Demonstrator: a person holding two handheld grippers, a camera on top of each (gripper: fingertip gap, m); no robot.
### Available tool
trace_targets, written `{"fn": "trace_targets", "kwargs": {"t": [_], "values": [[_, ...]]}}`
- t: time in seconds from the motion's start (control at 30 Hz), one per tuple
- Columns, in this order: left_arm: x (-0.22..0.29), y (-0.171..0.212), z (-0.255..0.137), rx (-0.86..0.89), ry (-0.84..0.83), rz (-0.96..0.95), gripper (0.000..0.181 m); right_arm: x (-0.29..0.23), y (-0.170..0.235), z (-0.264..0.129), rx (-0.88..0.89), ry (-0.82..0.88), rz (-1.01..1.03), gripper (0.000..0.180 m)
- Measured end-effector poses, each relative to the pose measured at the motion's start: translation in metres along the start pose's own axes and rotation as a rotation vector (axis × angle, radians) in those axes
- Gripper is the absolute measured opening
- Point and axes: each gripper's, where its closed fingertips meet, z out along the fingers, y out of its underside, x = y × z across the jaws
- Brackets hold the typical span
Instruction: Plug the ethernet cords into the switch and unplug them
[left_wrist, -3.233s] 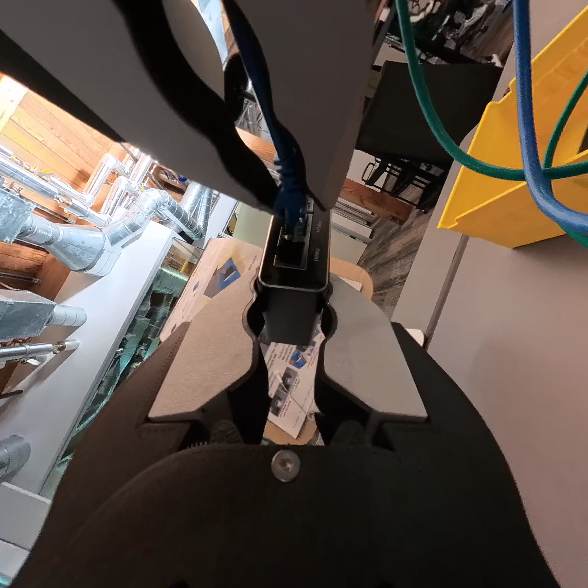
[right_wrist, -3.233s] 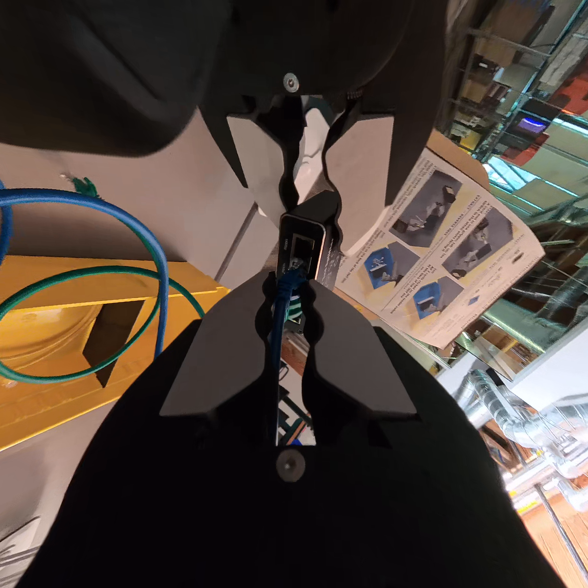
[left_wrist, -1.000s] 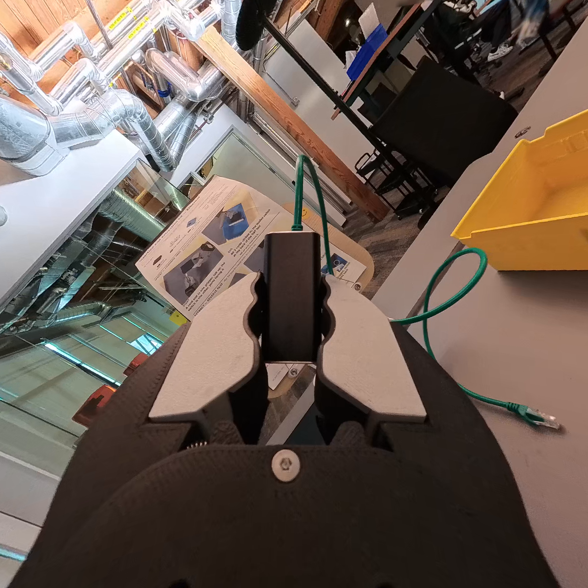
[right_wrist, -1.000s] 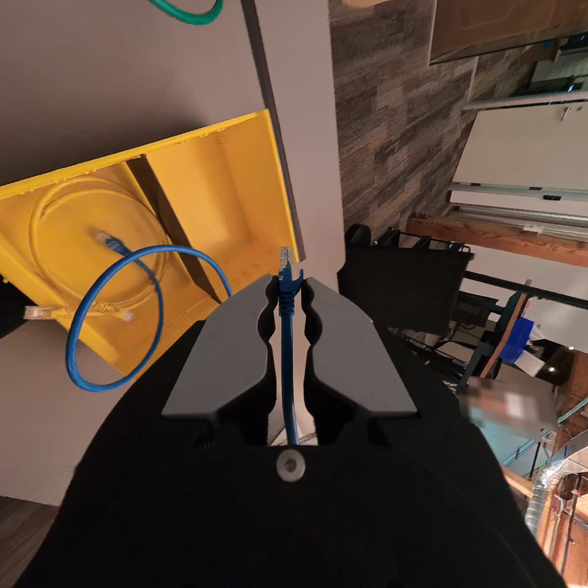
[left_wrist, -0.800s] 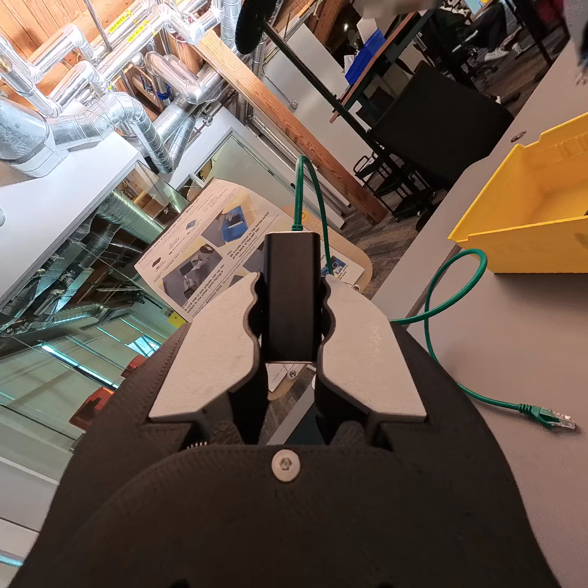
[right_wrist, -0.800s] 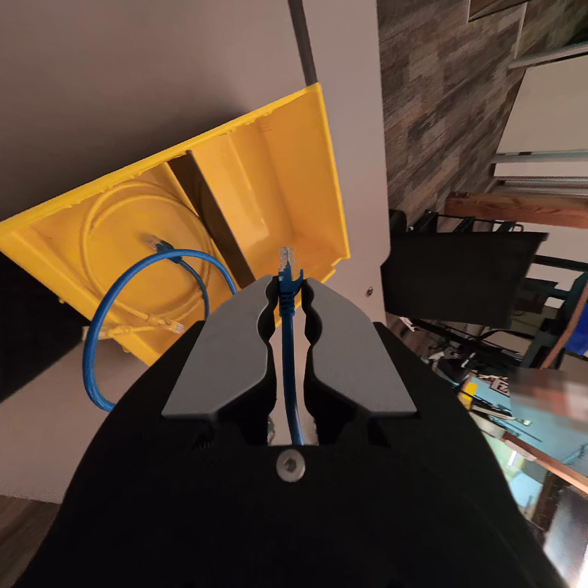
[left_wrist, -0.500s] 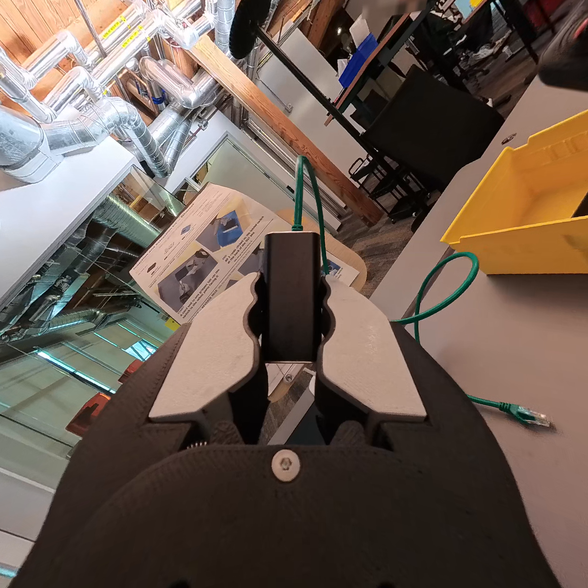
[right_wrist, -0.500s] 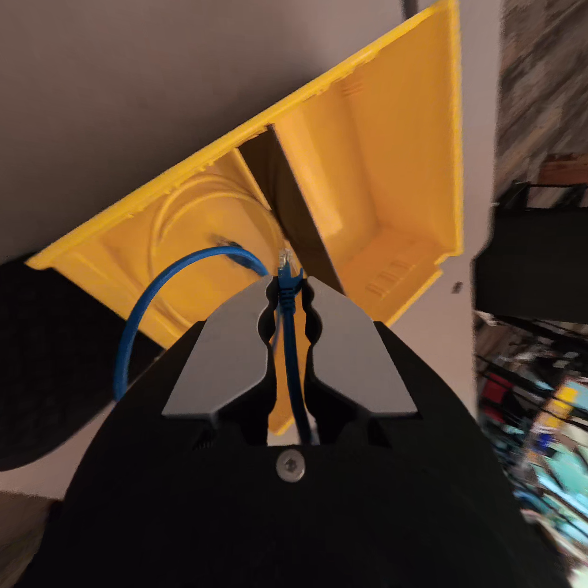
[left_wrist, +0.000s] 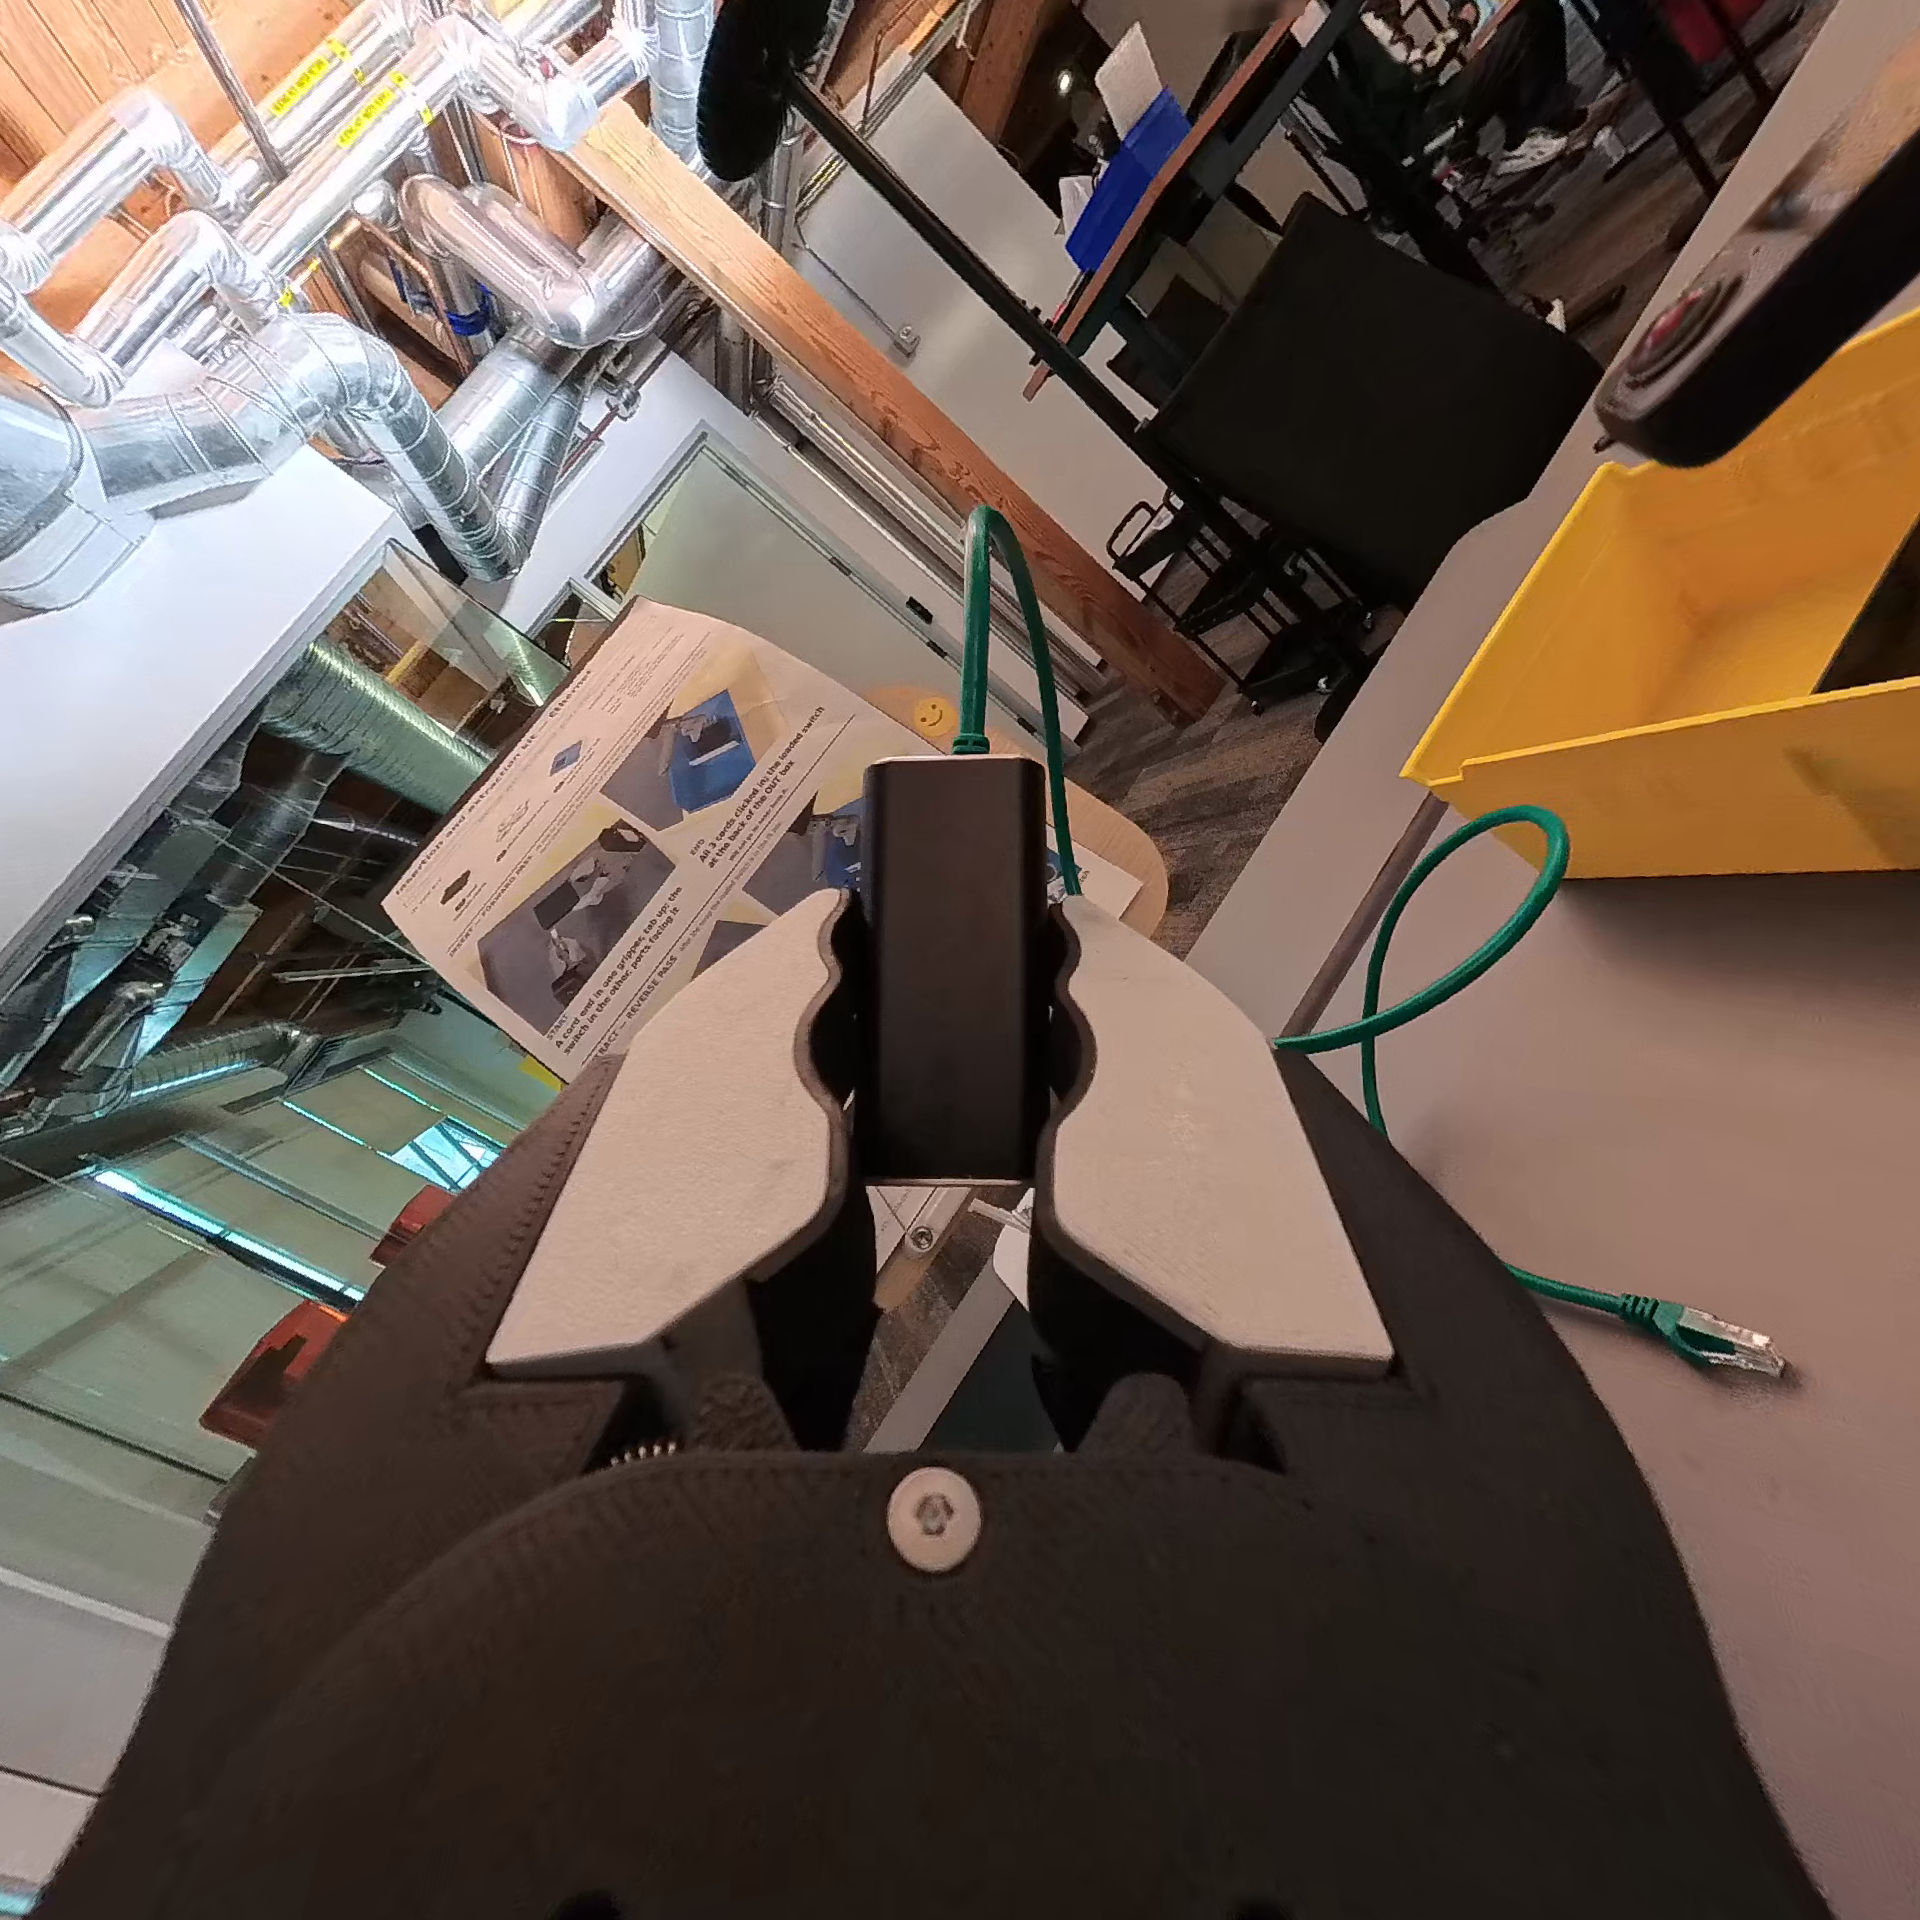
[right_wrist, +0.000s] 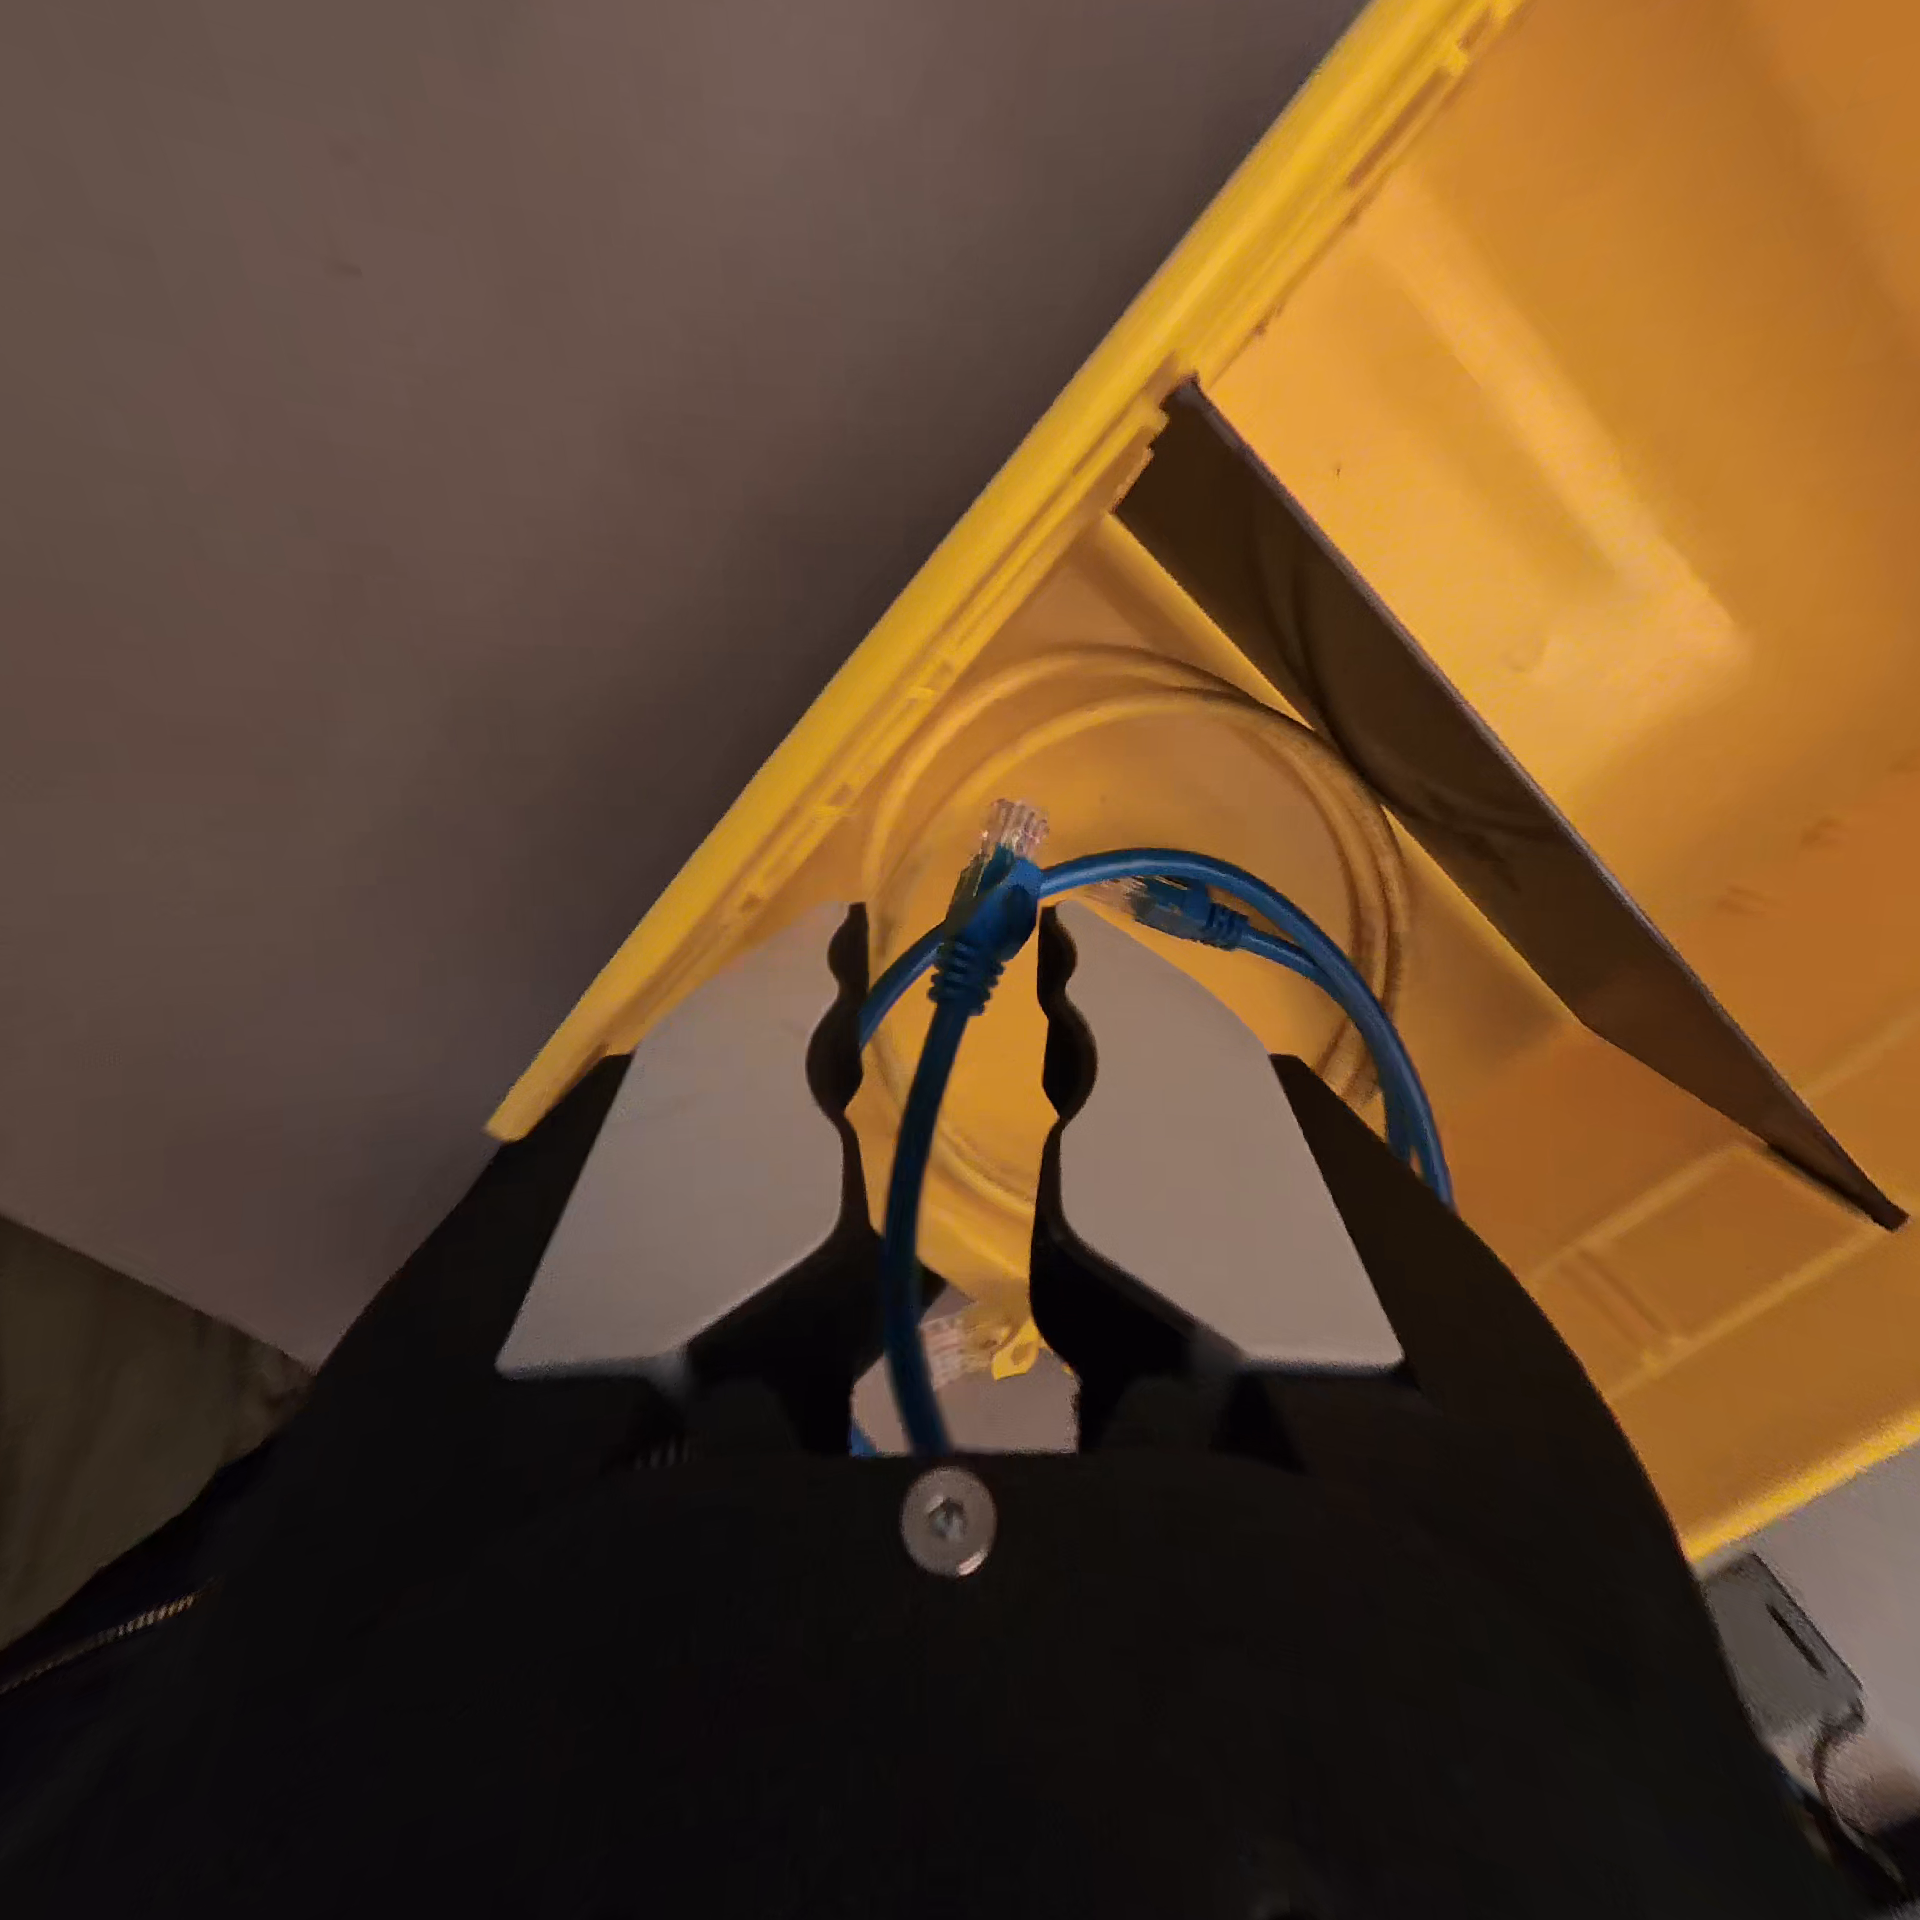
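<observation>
Switch (left_wrist: 951, 971) clamped in left hand-held gripper (left_wrist: 948, 935); right hand-held gripper (right_wrist: 945, 951) released around blue cord (right_wrist: 920, 1143)

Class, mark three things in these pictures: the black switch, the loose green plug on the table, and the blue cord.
switch (left_wrist: 951, 966): left wrist view, middle of its black casing.
green plug (left_wrist: 1704, 1341): left wrist view, its boot and clear tip.
blue cord (right_wrist: 987, 914): right wrist view, its plug boot.

We count three ethernet cords: one green cord (left_wrist: 1397, 987) at the right of the left wrist view, one blue cord (right_wrist: 925, 1122) and one yellow cord (right_wrist: 1340, 790) mid-frame in the right wrist view. We count one black switch (left_wrist: 951, 966), one yellow bin (left_wrist: 1683, 727), two grippers (left_wrist: 951, 935) (right_wrist: 945, 935).
</observation>
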Motion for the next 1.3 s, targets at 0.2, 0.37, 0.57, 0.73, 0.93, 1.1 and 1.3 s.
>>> {"fn": "trace_targets", "kwargs": {"t": [0.2,0.37,0.57,0.73,0.93,1.1,1.3], "values": [[-0.001,-0.002,-0.001,0.004,-0.007,0.006,0.032,-0.016,-0.005,-0.033,0.173,-0.167,0.001,0.050],[-0.003,-0.002,-0.002,0.011,-0.011,0.000,0.032,-0.017,0.030,-0.063,0.344,-0.071,-0.310,0.063],[-0.002,-0.004,-0.002,0.012,-0.012,0.002,0.032,-0.017,0.097,-0.053,0.262,0.070,-0.485,0.052],[0.002,-0.006,-0.001,0.012,-0.007,0.015,0.032,-0.002,0.124,-0.021,0.103,0.155,-0.505,0.029],[0.005,-0.004,0.000,0.005,0.002,0.016,0.033,0.002,0.108,-0.030,0.123,0.180,-0.525,0.010],[0.006,-0.003,0.002,-0.001,0.006,0.015,0.032,0.015,0.084,-0.053,0.164,0.177,-0.491,0.008],[0.006,-0.004,0.001,0.004,0.007,0.015,0.032,0.017,0.080,-0.030,0.043,0.047,-0.426,0.007]]}}
